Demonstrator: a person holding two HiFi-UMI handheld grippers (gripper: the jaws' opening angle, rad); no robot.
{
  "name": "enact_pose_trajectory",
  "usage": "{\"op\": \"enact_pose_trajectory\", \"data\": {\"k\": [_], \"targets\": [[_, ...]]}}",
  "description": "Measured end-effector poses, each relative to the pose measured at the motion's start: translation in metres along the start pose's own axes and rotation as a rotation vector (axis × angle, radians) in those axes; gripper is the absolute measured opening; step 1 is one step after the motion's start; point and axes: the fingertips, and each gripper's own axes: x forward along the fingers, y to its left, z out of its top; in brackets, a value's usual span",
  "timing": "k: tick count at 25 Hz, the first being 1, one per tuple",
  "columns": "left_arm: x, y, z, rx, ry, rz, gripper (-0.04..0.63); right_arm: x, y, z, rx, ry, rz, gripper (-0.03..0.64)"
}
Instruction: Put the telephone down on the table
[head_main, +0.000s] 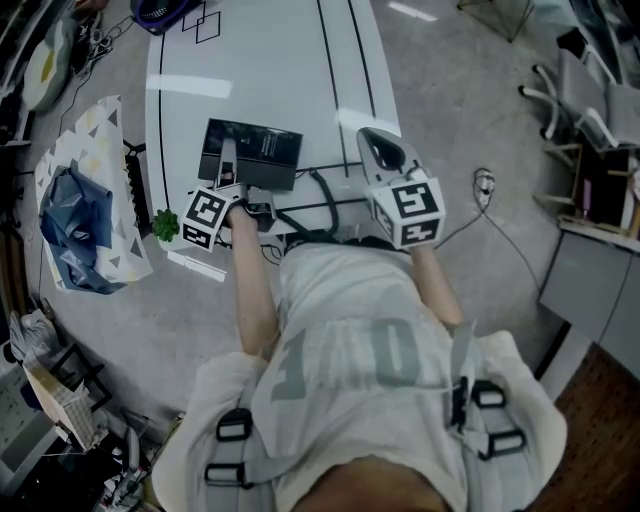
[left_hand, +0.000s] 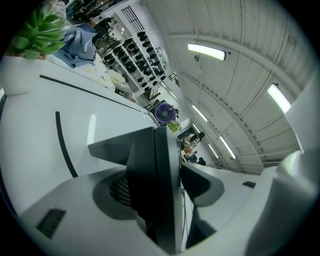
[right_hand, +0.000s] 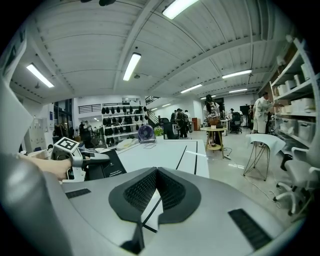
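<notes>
The black telephone (head_main: 262, 148) lies on the white table (head_main: 260, 60) near its front edge. My left gripper (head_main: 235, 180) reaches its near left corner. In the left gripper view a dark edge of the telephone (left_hand: 160, 200) stands upright between the jaws of my left gripper (left_hand: 161, 166); the jaws are spread wide and I see no firm pinch. My right gripper (head_main: 372, 140) hovers over the table to the right of the phone, and in its own view its pads (right_hand: 142, 192) meet with nothing between them. That view also shows the telephone (right_hand: 102, 169) at the left.
A small green plant (head_main: 165, 226) stands at the table's front left corner. Black cables (head_main: 320, 190) run along the front edge. A purple fan (head_main: 160, 10) sits at the far end. A patterned bag (head_main: 85, 200) lies on the floor at the left, chairs (head_main: 590, 100) at the right.
</notes>
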Motion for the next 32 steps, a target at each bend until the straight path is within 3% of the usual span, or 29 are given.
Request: {"op": "enact_pose_trajectory", "data": {"k": [19,22,25,32], "targets": [[-0.060,0.009,-0.013,-0.020,-0.069,0.051,0.252,-0.014,0.024,0.002,-0.054,0.000,0.110,0.008],[-0.073,0.012,-0.008,0.022,-0.066,0.070,0.252,-0.010,0.037,0.004,-0.067,-0.002,0.142,0.008],[-0.089,0.010,0.009,0.095,-0.113,0.097,0.252,-0.006,0.053,0.006,-0.086,-0.010,0.181,0.008],[-0.105,-0.035,0.057,0.417,-0.167,0.099,0.250,-0.001,0.083,0.010,-0.125,-0.019,0.228,0.008]]}}
